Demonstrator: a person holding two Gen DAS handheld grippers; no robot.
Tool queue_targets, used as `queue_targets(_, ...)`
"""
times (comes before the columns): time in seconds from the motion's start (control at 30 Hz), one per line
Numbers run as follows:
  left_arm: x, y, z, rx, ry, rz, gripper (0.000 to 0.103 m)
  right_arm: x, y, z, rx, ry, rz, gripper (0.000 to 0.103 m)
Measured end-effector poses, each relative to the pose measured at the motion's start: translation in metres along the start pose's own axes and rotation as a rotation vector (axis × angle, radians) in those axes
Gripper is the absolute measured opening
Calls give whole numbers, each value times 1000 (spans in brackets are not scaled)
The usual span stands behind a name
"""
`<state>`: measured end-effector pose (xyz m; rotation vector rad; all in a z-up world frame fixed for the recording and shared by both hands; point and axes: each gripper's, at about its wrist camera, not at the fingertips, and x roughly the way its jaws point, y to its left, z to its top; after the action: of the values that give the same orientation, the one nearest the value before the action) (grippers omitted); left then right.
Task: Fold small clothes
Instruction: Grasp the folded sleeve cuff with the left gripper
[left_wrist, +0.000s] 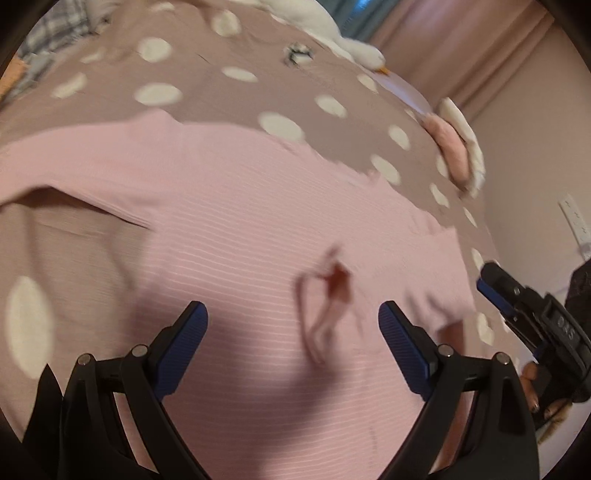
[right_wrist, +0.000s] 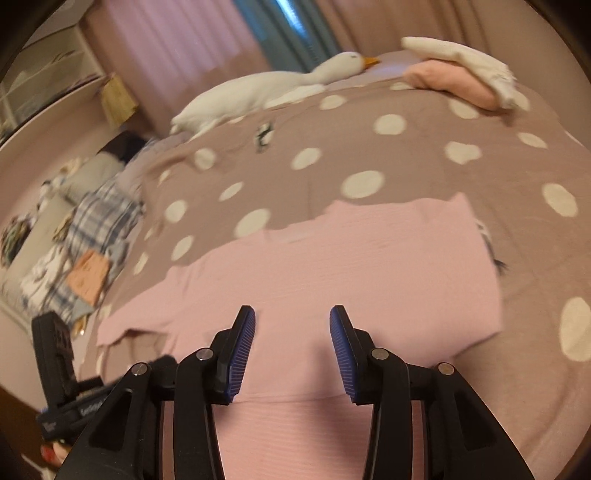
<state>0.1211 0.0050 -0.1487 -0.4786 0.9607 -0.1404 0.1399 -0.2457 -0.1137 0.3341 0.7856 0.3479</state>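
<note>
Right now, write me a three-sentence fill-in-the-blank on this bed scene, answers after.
1. The ribbed pink top lies on a mauve bedspread patterned with white ____.
2. The white plush goose has an ____ beak.
3. Both the left gripper and right gripper stand ____, holding nothing.

Answers: dots; orange; open

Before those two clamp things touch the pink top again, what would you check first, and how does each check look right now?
1. Left gripper open with nothing between its jaws: ok.
2. Right gripper open with nothing between its jaws: ok.
3. Pink top lies flat on the dotted bedspread: mostly ok; its left sleeve edge is lifted.
4. Folded stack and toy goose clear of the top: ok.
5. Both grippers apart from each other: ok.
6. Pictures sharp enough to pick a grasp edge: not ok, blurred.
</note>
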Motion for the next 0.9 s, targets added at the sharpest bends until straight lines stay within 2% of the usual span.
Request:
queue_targets(0.2, 31, -18, -6, 21, 68, -56, 78, -3, -19, 0, 45, -18, -51, 42)
queue_targets(0.33, 44, -25, -7, 41, 69, -83, 68, -5, -29, 0, 63, -24, -65, 42)
queue_targets(0.43, 49, -24, -6, 29, 61, -77, 45, -7, -34, 0, 75, -29, -75, 42)
queue_targets(0.5, 52, -22, -4, 17, 66, -79, 20, -8, -38, -1, 81, -30, -76, 42)
queue_targets(0.57, 54, -21, -3, 6, 88, -118, 9, -7, -41, -1, 88, -30, -78, 42)
queue_targets(0.63, 54, -25, -1, 14, 104, -112, 7, -7, -44, -1, 93, -29, -87, 42)
queue_targets(0.7, 46, -31, 5, 29, 74, -91, 4, -7, -46, -1, 96, -28, -100, 42)
queue_targets(0.9, 10, -41, 30, 51, -6, -133, 5, -11, -52, -1, 103, -37, -109, 42)
